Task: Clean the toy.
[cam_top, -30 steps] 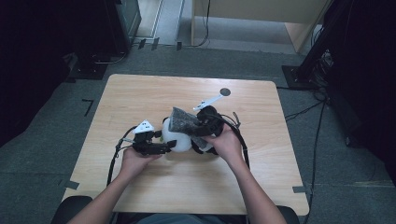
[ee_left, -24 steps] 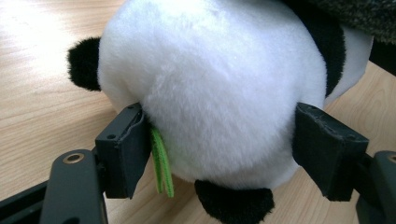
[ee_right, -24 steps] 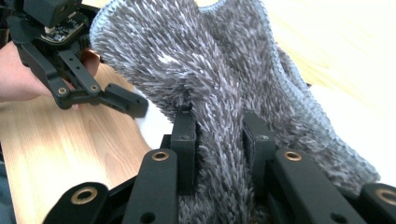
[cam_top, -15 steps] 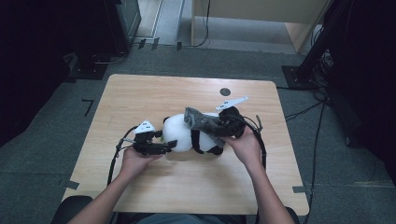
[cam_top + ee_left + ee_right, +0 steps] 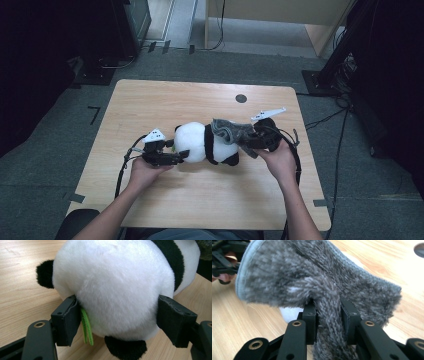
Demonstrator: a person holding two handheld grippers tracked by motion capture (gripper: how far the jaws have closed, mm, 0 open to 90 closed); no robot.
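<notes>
Left gripper (image 5: 172,159): black linkage body, brass-ringed pivot holes, blocky black fingers (image 5: 65,321), grey three-cornered top plate, black trailing cable. Right gripper (image 5: 260,137): identical build. Forearms bare, no sleeves.

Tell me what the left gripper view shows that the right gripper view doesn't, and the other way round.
Left gripper view: the left gripper with its jaws pressed on the white head of the panda plush, a green felt leaf by one jaw, and a black ear. Right gripper view: the right gripper pinching a fold of the grey fuzzy cloth. Both share the wooden table and a little of the plush's white fur.
</notes>
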